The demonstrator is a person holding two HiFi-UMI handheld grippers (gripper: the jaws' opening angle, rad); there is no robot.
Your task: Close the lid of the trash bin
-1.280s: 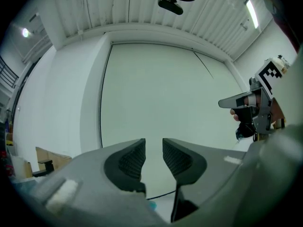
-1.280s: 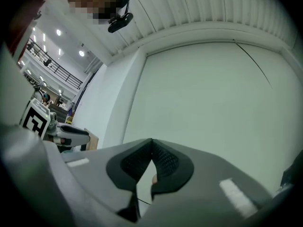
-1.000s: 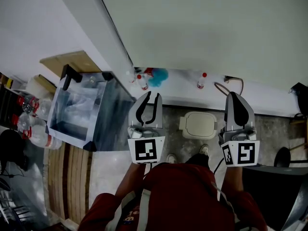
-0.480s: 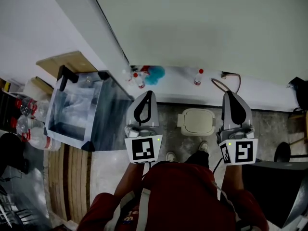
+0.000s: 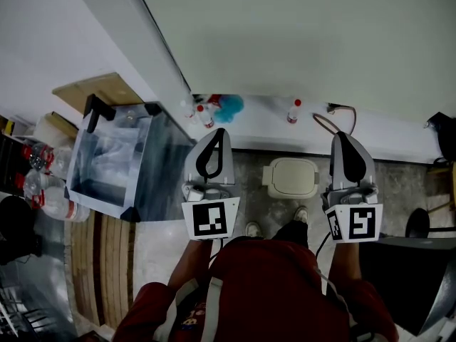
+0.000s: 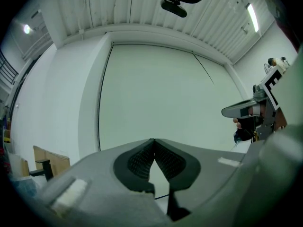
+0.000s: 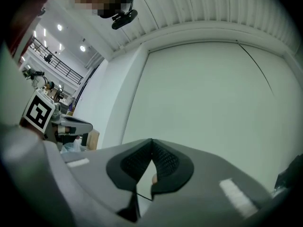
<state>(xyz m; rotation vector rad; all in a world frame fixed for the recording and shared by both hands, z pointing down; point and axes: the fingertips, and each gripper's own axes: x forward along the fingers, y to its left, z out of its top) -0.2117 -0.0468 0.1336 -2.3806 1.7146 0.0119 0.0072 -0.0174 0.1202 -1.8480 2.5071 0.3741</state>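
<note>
**Both grippers clenched and empty, bin below**

The grey left gripper (image 5: 221,134) and grey right gripper (image 5: 342,137) were clenched on nothing, held level, apparently idle; the small cream plastic trash bin (image 5: 292,192) stood on the speckled floor (image 5: 249,180) between them; its lid (image 5: 293,175) seemed already down.

trash bin (image 5: 292,179) before ledge (image 5: 263,130), box (image 5: 167,169) left
</note>
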